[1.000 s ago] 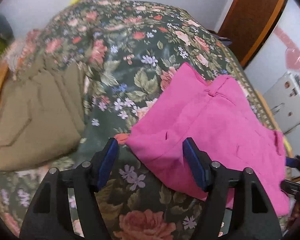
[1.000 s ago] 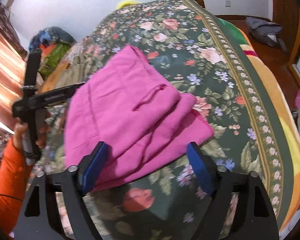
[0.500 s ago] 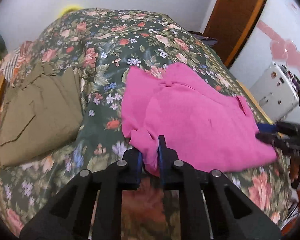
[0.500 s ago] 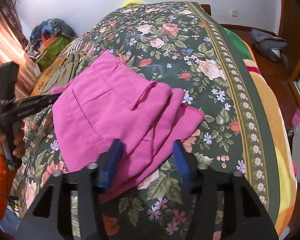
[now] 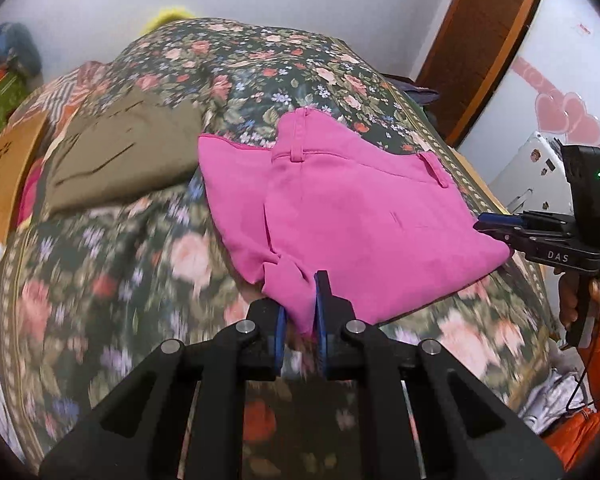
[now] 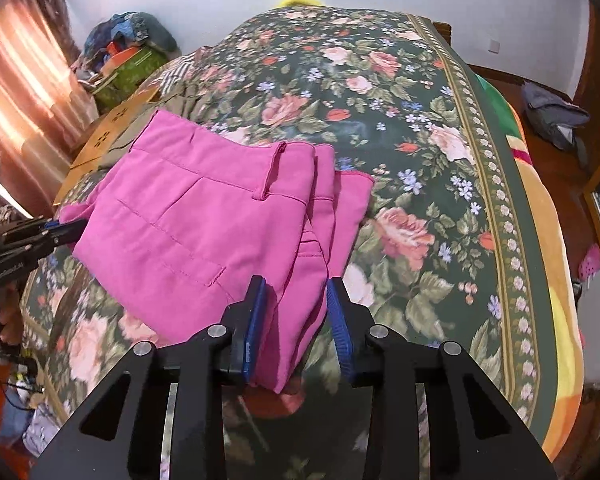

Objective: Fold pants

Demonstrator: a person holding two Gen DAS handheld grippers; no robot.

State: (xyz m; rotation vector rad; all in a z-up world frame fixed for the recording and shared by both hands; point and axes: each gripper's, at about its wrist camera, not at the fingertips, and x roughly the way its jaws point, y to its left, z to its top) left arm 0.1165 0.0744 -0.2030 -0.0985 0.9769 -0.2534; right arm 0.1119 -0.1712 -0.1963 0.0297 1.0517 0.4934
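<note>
Your bed (image 5: 100,280) fills most of both views, covered in a dark green floral bedspread (image 6: 420,128). The pink pants (image 5: 360,216) lie folded on it, toward the near edge, with the waistband and belt loops on the far side. A folded olive garment (image 5: 124,160) sits to the left of the pants in the left wrist view, near them but apart. A pile of clothes and a green box (image 6: 128,68) stand beyond the bed's far left corner in the right wrist view, beside the curtain (image 6: 24,92).

Your left hand-held gripper (image 5: 300,320) is pressed together on a bunched near corner of the pants, the pink cloth pinched between its blue pads. Your right hand-held gripper (image 6: 296,312) has its jaws partly spread, with the other near corner of the pants lying between them; cloth touches the left pad while the right pad stands clear.
</note>
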